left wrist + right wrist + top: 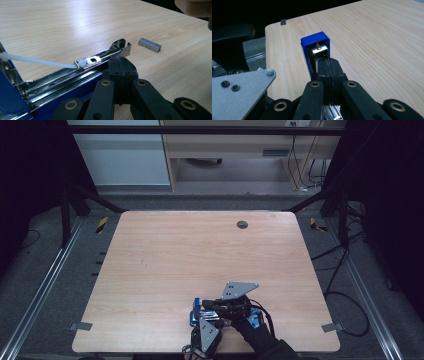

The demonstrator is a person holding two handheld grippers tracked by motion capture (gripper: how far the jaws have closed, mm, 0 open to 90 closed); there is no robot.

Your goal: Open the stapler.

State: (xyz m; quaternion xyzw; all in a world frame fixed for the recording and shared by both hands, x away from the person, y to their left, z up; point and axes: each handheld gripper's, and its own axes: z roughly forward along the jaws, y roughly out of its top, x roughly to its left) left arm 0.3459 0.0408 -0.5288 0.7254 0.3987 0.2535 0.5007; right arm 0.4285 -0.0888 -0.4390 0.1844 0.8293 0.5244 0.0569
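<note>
Near the table's front edge, both grippers, left and right, have fingers pressed together against an opened blue stapler, a staple strip just beside.

Most of the pale wooden table lies bare, leaving wide passage ahead and to both sides. Near the front edge the opened blue-and-metal stapler and a small grey staple strip just beside its tip stand in the way.
</note>
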